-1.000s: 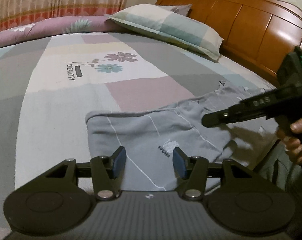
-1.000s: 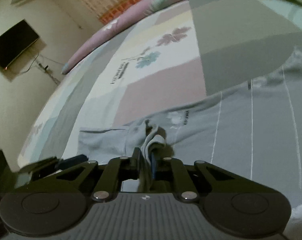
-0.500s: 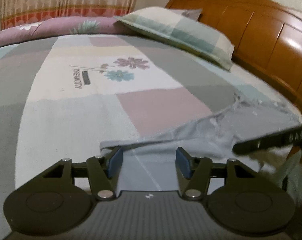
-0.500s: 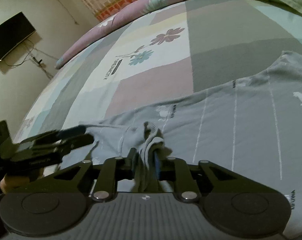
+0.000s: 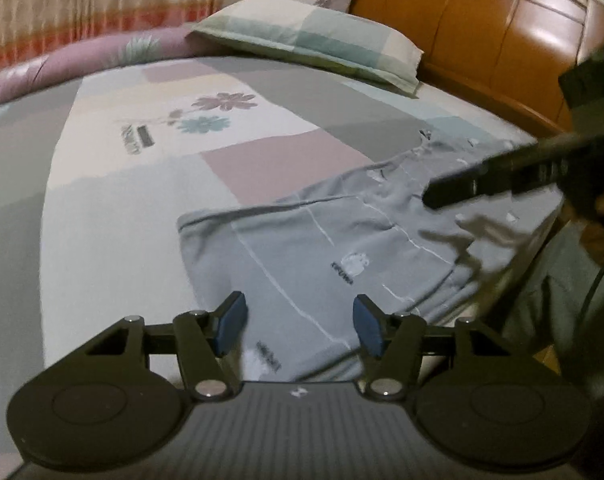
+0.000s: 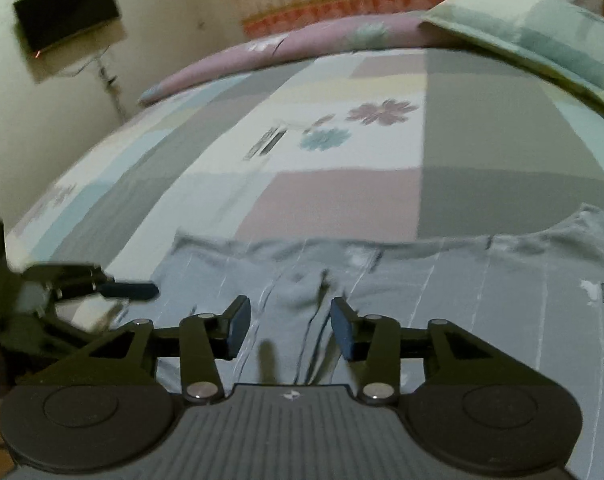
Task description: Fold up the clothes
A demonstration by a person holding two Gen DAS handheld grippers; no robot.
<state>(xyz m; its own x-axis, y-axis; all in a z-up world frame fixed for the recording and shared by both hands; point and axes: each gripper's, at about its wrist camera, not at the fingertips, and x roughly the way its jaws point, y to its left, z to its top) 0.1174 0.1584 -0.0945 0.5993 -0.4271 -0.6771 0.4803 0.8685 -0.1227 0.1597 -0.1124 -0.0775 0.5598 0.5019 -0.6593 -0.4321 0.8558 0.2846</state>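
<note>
Lying flat on the bed (image 5: 101, 208), the grey garment (image 5: 302, 248) runs its long axis crosswise to both grippers, one end toward the headboard (image 5: 482, 32) and the other toward the foot. The right gripper (image 6: 287, 322) has just been opening – its jaws stand apart over a low ridge of cloth at mid-length, pads clear of it – while the left gripper (image 5: 297, 326) hangs with jaws apart and empty above the near hem. Judged from this, each gripper has fabric directly ahead and below, the left nearer the foot-end corner.
</note>
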